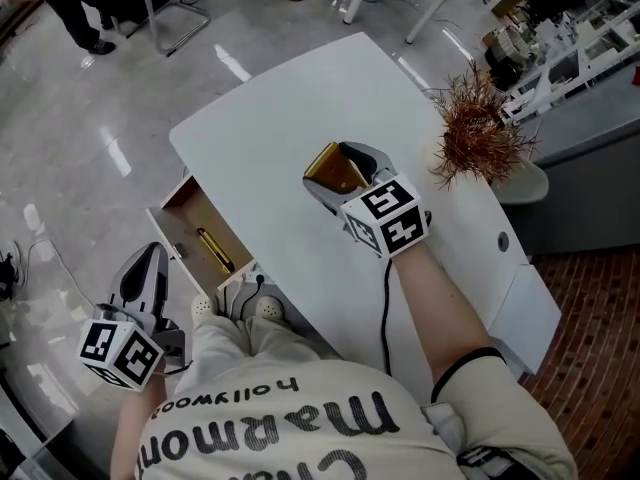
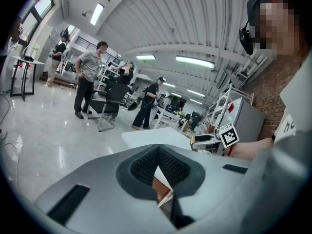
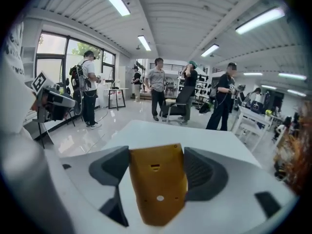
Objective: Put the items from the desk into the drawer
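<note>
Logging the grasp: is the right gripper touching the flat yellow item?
Touching. In the right gripper view, the right gripper has both dark jaw pads pressed against the sides of the flat yellow item, with no gap on either side.

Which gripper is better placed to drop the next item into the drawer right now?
Right. The right gripper clamps the yellow item above the desk, and the drawer stands open. The left gripper is shut on nothing, off the desk's edge.

White desk bears a spiky brown plant.
</note>
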A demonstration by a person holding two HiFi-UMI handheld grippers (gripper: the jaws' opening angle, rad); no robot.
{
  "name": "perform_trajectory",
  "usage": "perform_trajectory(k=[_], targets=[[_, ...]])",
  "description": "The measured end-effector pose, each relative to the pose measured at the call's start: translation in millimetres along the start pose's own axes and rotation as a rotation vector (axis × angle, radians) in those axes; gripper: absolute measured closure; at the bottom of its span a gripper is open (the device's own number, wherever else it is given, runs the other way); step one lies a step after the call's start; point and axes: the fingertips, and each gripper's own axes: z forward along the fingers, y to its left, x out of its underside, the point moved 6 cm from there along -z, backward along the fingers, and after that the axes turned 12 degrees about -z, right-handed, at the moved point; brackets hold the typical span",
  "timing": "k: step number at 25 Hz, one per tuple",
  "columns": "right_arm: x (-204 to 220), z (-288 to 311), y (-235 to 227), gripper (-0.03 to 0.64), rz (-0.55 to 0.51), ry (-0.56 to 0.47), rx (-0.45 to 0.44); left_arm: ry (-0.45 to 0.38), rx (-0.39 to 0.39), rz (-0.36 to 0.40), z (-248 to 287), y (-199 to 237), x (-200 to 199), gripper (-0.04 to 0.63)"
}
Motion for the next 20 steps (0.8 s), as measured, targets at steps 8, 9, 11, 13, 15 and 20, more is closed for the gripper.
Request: perform_trajectory(k=[8, 9, 11, 13, 15, 20], targets=[[-27, -5, 13, 0.255, 0.060, -0.060, 0.094, -0.010, 0.048, 0.007, -7, 12, -16, 0.594], [-31, -5, 17, 0.256, 0.068, -0.064, 0.101, -0.008, 0.057, 0.009, -7, 15, -20, 0.594], [-42, -5, 24, 0.256, 0.080, -0.071, 0.117, -0.005, 0.075, 0.014, -9, 21, -29, 0.594], [-53, -5, 31, 0.256, 0.092, -0.083, 0.133, -0.007, 0.093, 0.020, -11, 27, -40, 0.594], [-66, -5, 39, 0.256, 0.102, -0.098, 0.147, -0.007, 0.114, 0.028, -11, 34, -51, 0.594], [-101, 1, 72, 0.256, 0.129, -0.131, 0.161, 0.002, 0.169, 0.045, -15, 53, -74, 0.594]])
